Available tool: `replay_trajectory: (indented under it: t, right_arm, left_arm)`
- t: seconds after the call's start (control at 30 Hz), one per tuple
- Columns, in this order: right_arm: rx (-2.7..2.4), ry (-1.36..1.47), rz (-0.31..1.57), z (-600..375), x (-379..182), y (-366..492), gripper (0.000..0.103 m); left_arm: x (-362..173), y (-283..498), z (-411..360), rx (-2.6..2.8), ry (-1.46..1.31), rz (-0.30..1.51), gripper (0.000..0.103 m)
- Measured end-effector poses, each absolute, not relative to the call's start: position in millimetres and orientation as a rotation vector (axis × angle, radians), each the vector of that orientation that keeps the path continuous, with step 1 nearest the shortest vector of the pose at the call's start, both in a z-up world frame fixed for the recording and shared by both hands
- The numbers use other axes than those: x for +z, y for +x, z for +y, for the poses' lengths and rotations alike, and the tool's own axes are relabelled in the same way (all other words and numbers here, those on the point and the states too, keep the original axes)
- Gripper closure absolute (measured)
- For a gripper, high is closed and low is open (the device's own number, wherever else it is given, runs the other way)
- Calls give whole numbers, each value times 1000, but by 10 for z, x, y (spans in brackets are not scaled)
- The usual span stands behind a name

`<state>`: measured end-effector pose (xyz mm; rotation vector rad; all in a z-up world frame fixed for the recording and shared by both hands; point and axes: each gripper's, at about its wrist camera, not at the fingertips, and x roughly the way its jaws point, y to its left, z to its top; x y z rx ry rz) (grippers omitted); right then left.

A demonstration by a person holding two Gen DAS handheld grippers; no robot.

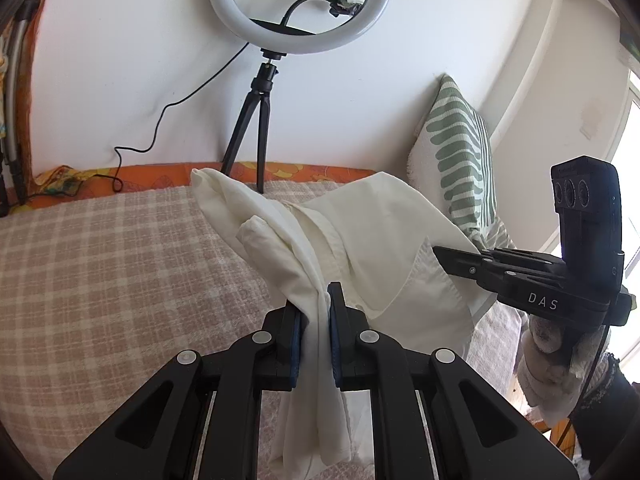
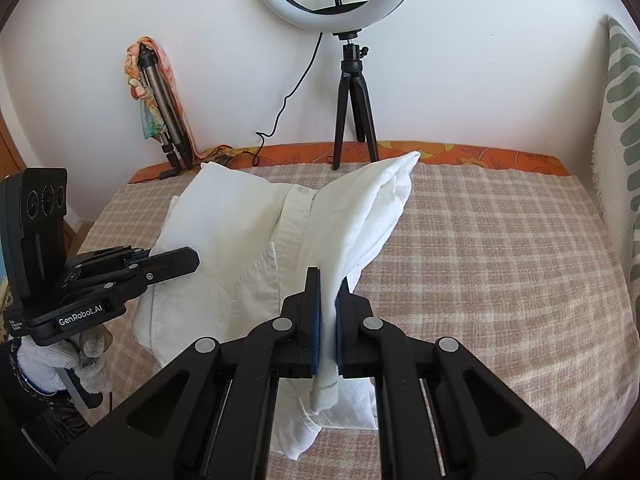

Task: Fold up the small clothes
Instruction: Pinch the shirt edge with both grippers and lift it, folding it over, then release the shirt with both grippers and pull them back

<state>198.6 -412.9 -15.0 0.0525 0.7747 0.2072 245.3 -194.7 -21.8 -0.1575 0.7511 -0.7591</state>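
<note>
A white shirt (image 1: 360, 224) is held up over the checked bed cover (image 1: 120, 264). My left gripper (image 1: 318, 300) is shut on a bunched edge of the shirt, which hangs down between its fingers. My right gripper (image 2: 328, 296) is shut on another edge of the same shirt (image 2: 240, 232). In the left wrist view the right gripper (image 1: 440, 254) shows at the right with its tip at the cloth. In the right wrist view the left gripper (image 2: 192, 260) shows at the left, tip against the shirt. The far part of the shirt rests on the cover.
A ring light on a black tripod (image 1: 256, 120) stands at the back by the wall, its cable trailing left. A green-striped pillow (image 1: 460, 148) leans at the right. A folded tripod wrapped in cloth (image 2: 160, 100) leans at the back left. The orange sheet edge (image 2: 480, 156) lines the wall.
</note>
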Motion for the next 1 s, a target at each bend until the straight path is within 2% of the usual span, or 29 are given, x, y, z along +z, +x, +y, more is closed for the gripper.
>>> replay_trajectory:
  t: [0.57, 1.0]
  right_arm:
    - [63, 54, 750, -5217, -282, 2905, 96]
    - [-63, 58, 837, -5674, -741, 3425, 96]
  left_arm:
    - [-372, 3266, -3181, -767, -125, 757, 93]
    - [-666, 3507, -3356, -686, -59, 848, 91]
